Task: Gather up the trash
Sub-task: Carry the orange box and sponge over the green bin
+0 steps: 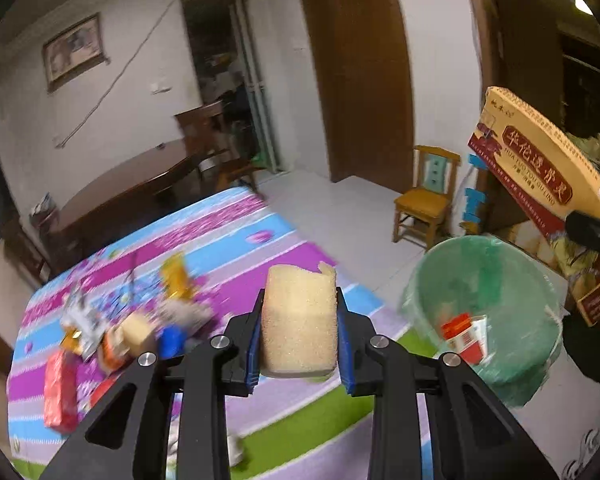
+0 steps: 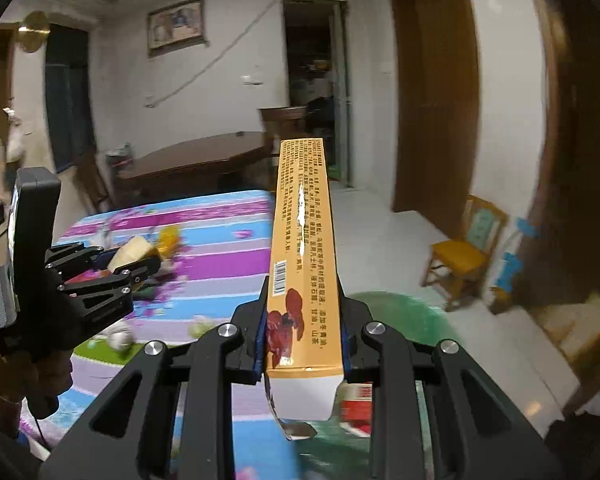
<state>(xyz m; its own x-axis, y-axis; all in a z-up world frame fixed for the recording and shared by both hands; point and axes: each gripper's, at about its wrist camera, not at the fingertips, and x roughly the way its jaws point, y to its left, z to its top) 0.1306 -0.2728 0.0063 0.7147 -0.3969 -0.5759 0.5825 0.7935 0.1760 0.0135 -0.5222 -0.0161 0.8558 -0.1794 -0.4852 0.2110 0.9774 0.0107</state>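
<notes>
Green-lined bin [image 2: 396, 312] mostly behind box [image 2: 304, 264]

The small trash items [image 1: 116, 332] beside the red packet [image 1: 60, 390] are blurring too much to identify. The right gripper [image 2: 304, 332] is hiding most of the green bin [image 2: 396, 312].

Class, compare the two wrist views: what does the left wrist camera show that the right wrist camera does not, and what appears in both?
Only the left wrist view shows the inside of the green-lined bin with a red carton in it, and the box's printed front.

Only the right wrist view shows the person's hand holding the left hand-held gripper, and the box's barcode.

Both show the sponge, the long orange box, the striped cloth and the small chair.
</notes>
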